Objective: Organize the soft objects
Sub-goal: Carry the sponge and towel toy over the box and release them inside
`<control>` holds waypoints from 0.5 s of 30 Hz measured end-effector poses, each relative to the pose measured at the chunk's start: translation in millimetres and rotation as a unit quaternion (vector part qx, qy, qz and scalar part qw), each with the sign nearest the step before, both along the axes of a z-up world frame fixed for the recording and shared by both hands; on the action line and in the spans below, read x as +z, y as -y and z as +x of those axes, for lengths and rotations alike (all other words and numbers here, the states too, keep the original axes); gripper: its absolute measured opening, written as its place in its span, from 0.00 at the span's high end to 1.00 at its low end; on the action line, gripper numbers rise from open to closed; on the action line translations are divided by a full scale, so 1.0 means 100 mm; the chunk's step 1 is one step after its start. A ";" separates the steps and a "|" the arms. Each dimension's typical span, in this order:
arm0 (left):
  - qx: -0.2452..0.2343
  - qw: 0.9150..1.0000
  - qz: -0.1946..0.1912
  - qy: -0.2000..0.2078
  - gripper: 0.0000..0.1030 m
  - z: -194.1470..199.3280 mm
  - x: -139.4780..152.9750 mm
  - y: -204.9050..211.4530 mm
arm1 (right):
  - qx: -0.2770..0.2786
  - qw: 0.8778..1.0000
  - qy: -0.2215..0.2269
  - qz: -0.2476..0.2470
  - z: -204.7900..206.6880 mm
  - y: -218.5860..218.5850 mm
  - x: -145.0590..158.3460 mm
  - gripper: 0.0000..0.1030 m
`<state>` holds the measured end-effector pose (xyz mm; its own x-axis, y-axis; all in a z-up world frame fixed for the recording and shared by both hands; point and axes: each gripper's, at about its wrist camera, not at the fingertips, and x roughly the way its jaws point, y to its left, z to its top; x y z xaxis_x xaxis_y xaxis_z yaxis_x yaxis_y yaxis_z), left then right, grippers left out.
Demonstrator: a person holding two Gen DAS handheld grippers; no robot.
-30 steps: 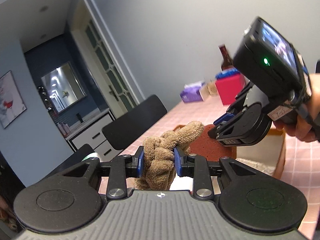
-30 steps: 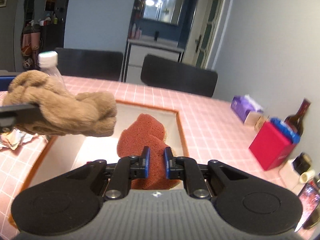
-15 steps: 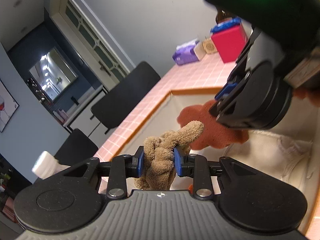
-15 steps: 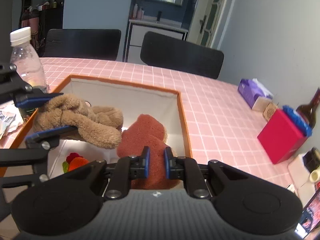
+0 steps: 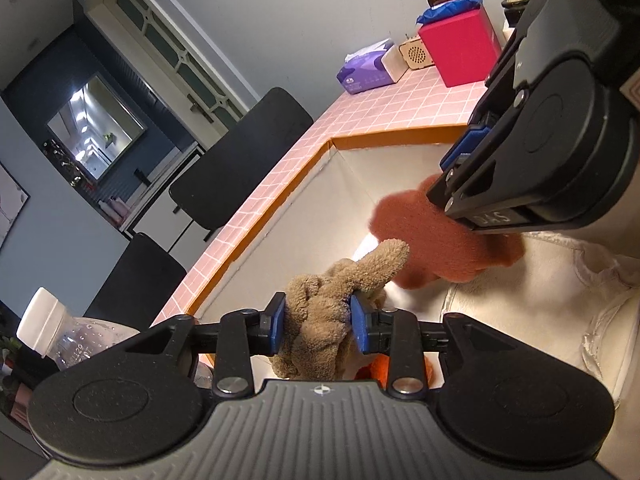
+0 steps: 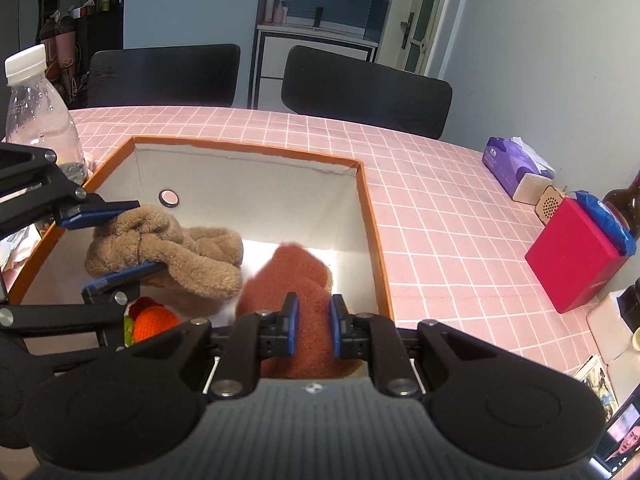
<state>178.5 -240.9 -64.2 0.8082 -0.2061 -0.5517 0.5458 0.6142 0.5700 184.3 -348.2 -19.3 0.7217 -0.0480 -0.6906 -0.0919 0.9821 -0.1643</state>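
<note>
An orange-rimmed box (image 6: 370,216) with white walls stands on the pink checked table. My left gripper (image 5: 318,320) hangs inside the box over its left part, with a tan plush toy (image 5: 320,316) between the blue pads. Its jaws are opening, and the pads still touch the plush. In the right wrist view the left gripper (image 6: 108,246) holds the tan plush toy (image 6: 188,252) above an orange knitted toy (image 6: 154,322). My right gripper (image 6: 311,322) is shut on a rust-red soft piece (image 6: 296,276), low inside the box at its right part. The right gripper (image 5: 448,178) shows large in the left wrist view.
A clear bottle (image 6: 36,120) with a white cap stands left of the box. A red box (image 6: 572,256), a purple tissue pack (image 6: 508,160) and a dark bottle line the wall on the right. Cream cloth (image 5: 540,280) lies in the box. Two black chairs stand behind the table.
Both grippers have come down from above the box into it with their soft things. The left jaws stand a little wider around the tan plush than before.
</note>
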 end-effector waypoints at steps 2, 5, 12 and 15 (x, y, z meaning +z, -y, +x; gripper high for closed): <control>0.000 1.000 0.002 -0.001 0.57 0.01 0.00 0.00 | 0.001 1.000 0.000 -0.001 0.03 0.02 -0.01 0.86; -0.001 1.000 0.005 0.002 0.54 -0.01 0.01 -0.01 | 0.001 1.000 0.001 -0.002 0.04 0.03 0.00 0.83; -0.008 1.000 -0.005 0.019 0.40 -0.10 0.11 -0.02 | -0.002 1.000 0.006 -0.003 0.03 0.03 0.01 0.69; -0.008 1.000 -0.016 0.025 0.40 -0.15 0.19 -0.05 | -0.004 1.000 0.007 -0.004 0.02 0.03 0.00 0.67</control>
